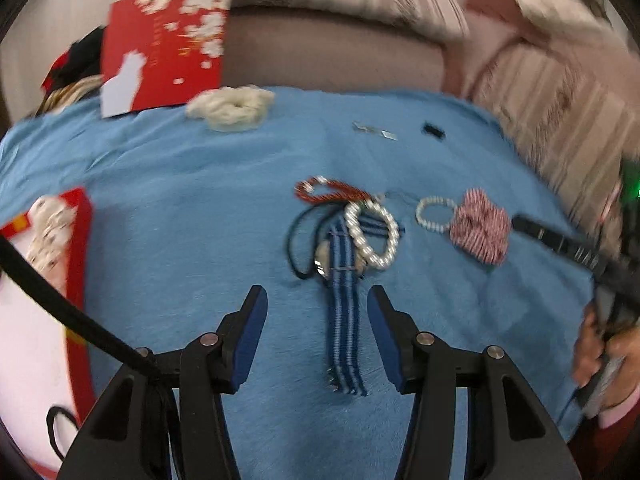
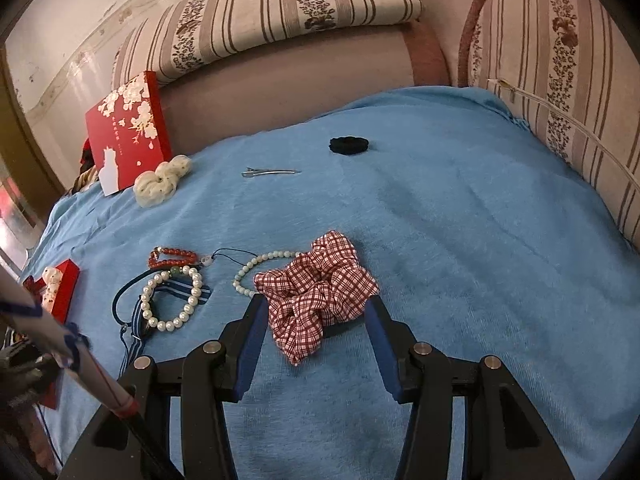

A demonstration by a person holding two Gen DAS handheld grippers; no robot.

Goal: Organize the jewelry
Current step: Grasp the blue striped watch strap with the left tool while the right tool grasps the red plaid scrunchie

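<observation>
Hovering over a blue cloth [image 1: 180, 184], both grippers look down at the jewelry. The left gripper [image 1: 317, 300] has its jaws apart, nothing clamped; the striped strap [image 1: 343, 320] lies on the cloth between them, untouched as far as this view shows. On the strap's far end rests the pearl bracelet [image 1: 374, 236], with the red bead bracelet [image 1: 324, 191] just beyond and a black cord [image 1: 294, 240] looping beside it. The left view is smeared with motion, so the clip [image 1: 374, 130] and the black scrunchie [image 1: 434, 131] are only streaks there. It does catch the person's hand [image 1: 600, 344] on the right handle at the edge, cut off by the frame.

Over to the right view, much sharper. The right gripper [image 2: 316, 312] has its jaws opening, and the checked scrunchie [image 2: 316, 292] sits between them, bulging against both fingers; whether the pads press it I cannot tell. That scrunchie hides part of the pale bead bracelet [image 2: 250, 270]. This view shows the clip [image 2: 270, 173] plainly, the black scrunchie [image 2: 349, 145] well apart, and the cream scrunchie [image 2: 160, 180] touching the upright red box [image 2: 128, 128]. A small red box [image 2: 66, 288] lies open at the left edge, partly blocked by a pale pole [image 2: 52, 332]. Striped cushions [image 2: 280, 8] ring the cloth.
</observation>
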